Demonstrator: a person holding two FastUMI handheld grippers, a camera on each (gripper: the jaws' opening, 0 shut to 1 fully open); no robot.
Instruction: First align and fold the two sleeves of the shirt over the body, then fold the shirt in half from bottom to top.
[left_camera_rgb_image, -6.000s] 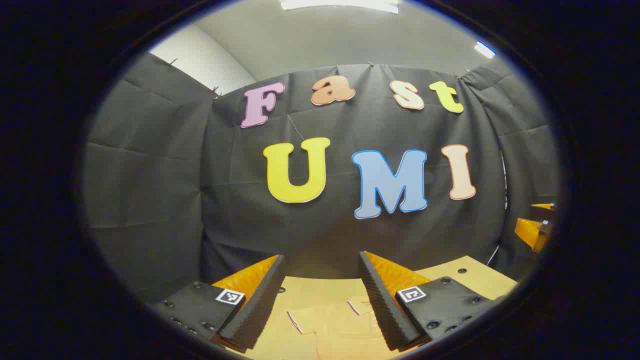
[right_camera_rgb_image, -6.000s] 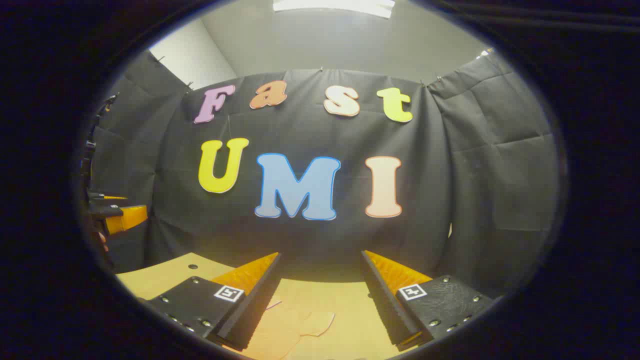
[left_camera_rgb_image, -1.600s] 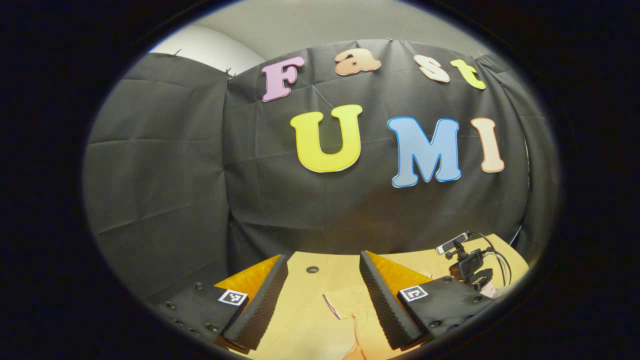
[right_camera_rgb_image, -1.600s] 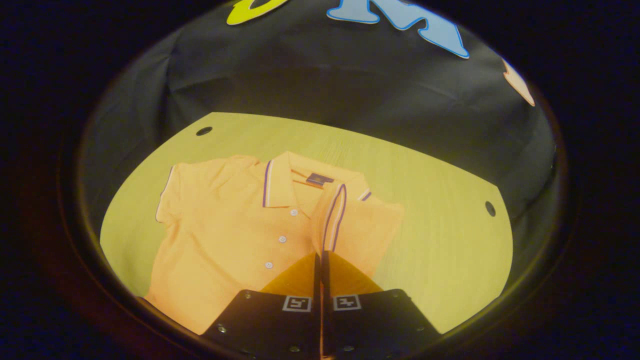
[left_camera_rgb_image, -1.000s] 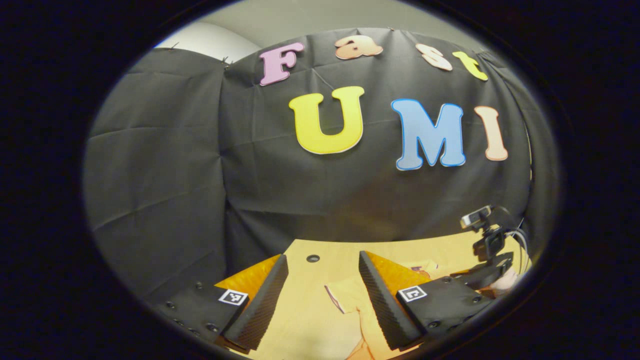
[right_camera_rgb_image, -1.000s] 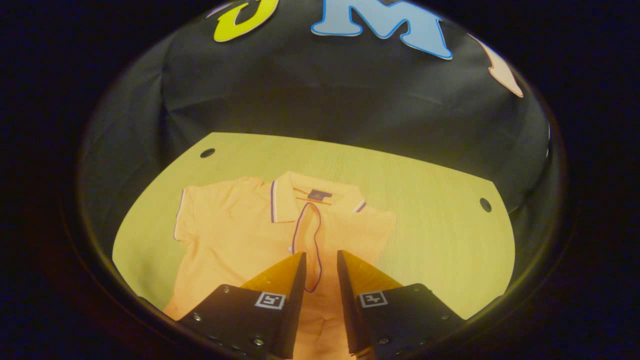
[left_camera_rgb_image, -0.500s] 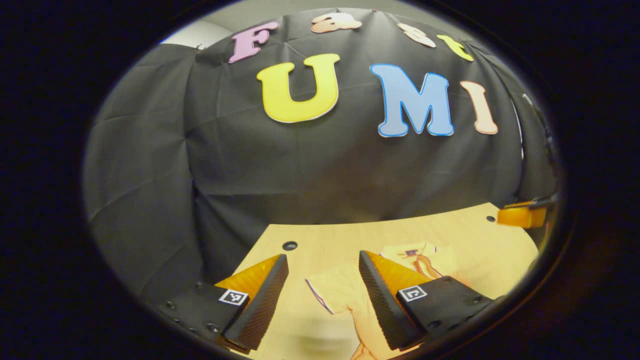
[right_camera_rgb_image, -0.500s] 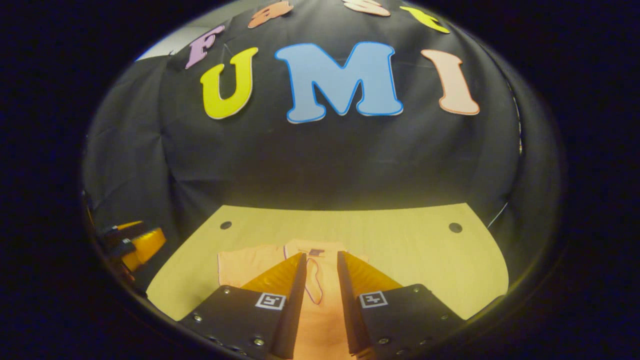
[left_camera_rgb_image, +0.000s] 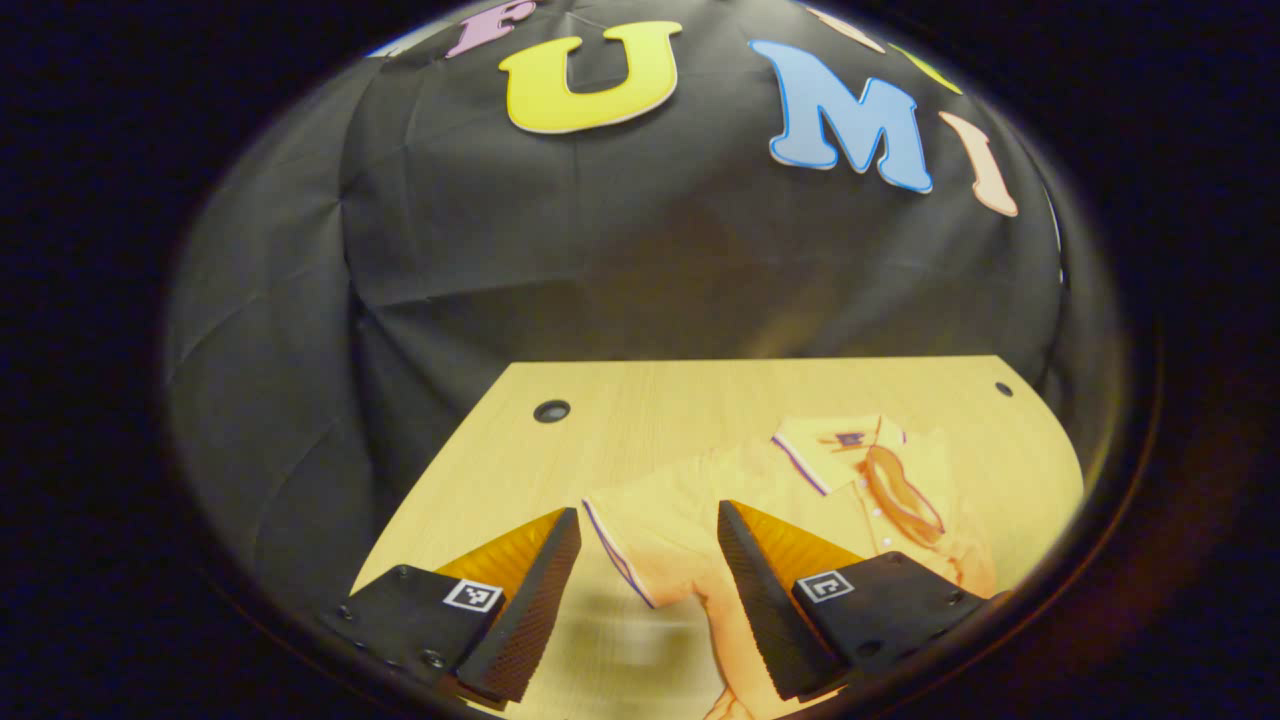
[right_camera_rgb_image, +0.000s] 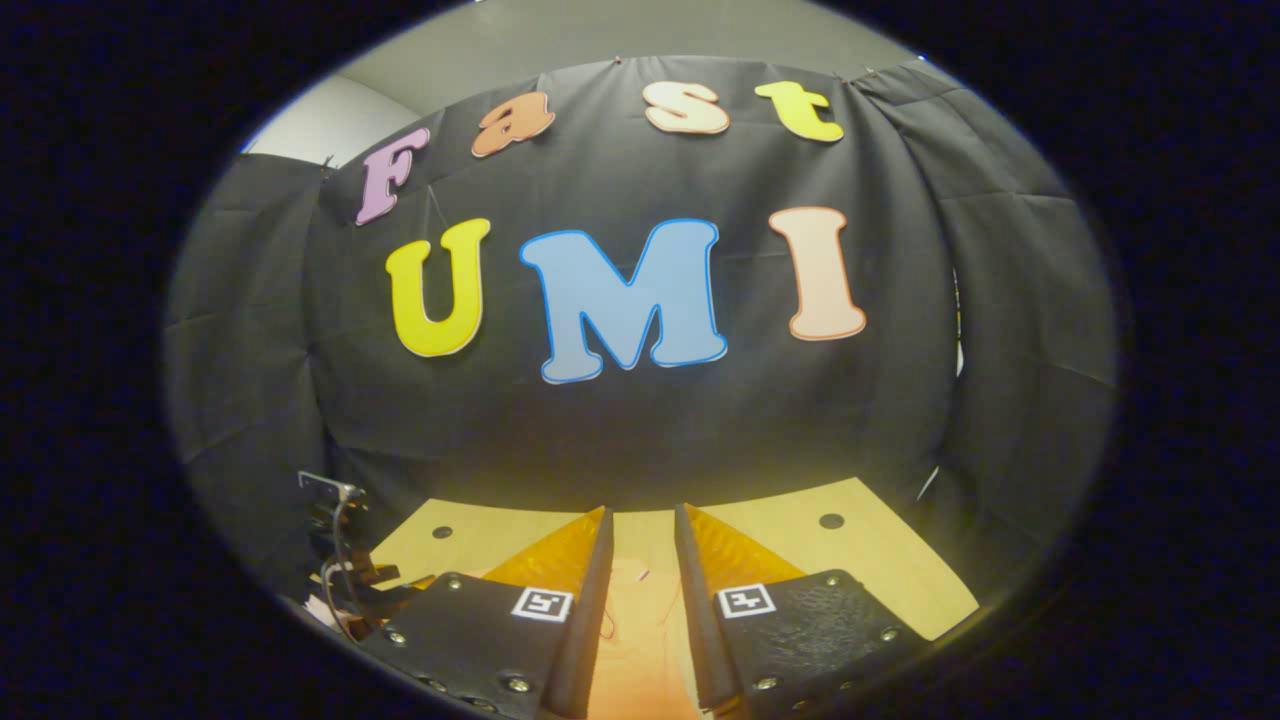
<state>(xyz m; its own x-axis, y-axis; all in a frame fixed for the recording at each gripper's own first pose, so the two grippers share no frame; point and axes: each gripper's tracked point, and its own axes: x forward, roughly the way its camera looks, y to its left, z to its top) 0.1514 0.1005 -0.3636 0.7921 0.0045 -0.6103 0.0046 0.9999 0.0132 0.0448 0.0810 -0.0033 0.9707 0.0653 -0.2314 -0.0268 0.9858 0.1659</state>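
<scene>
An orange polo shirt (left_camera_rgb_image: 700, 490) lies flat on the wooden table (left_camera_rgb_image: 640, 410), collar (left_camera_rgb_image: 830, 450) toward the booth wall. One sleeve (left_camera_rgb_image: 900, 495) is folded over the chest, its purple trim forming a loop. The other sleeve (left_camera_rgb_image: 625, 545) lies spread out, its trimmed edge in the gap of my left gripper (left_camera_rgb_image: 647, 512), which hovers open above it. In the right gripper view, my right gripper (right_camera_rgb_image: 643, 512) points at the wall, open by a narrow gap with nothing held. A strip of the shirt (right_camera_rgb_image: 640, 650) shows below between its fingers.
The table has round holes near its far corners (left_camera_rgb_image: 551, 411) (left_camera_rgb_image: 1003, 389). The black wall cloth hangs right behind the far edge. In the right gripper view, the other device's camera mount and cable (right_camera_rgb_image: 335, 545) sit low at the left, over the table (right_camera_rgb_image: 880, 575).
My right gripper opened, dropped its sleeve onto the shirt body, then lifted and tilted up toward the wall. My left gripper tilted down over the spread sleeve, staying open.
</scene>
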